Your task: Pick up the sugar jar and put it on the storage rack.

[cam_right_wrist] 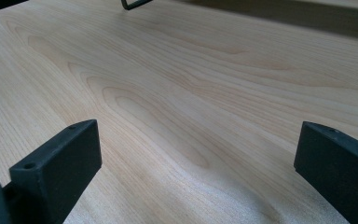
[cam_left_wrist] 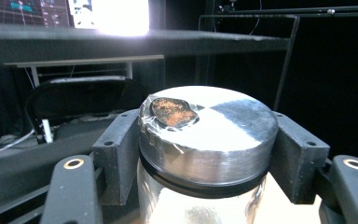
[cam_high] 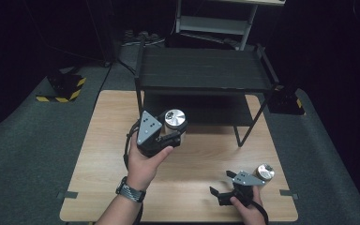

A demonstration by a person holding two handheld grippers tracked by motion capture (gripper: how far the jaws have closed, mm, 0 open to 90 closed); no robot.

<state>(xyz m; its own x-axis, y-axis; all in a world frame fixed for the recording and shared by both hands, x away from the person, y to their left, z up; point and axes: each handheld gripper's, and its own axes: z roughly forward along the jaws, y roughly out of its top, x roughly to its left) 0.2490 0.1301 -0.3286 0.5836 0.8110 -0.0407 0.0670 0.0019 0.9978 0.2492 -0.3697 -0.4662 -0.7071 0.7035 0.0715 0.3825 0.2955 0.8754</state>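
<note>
Clearly the left gripper point(cam_high: 174, 136) has the work: its 2 jaws are clamped on a jar point(cam_high: 175, 119), pinching it just under the metal lid point(cam_left_wrist: 208, 133), where the black seal ring gives a ledge to grip against. In the high view the jar sits in front of the black rack point(cam_high: 201, 70), near its lower shelf, and looks to be held off the table point(cam_high: 108, 154) rather than resting on it (I judge the rack is where it is headed). The grip at the neck keeps the jar upright, so the pale contents behind the glass stay put. A dark, rusty patch under crinkled film marks the lid top in the left gripper view.

Further right, the right gripper point(cam_high: 220, 192) lies low near the table's front edge, its 2 jaws spread wide with nothing but bare wood between them; it seems parked out of the way. Just beyond that hand stands a 2nd jar point(cam_high: 265, 172), apart from the jaws and untouched, likely the next thing to be picked up.
</note>
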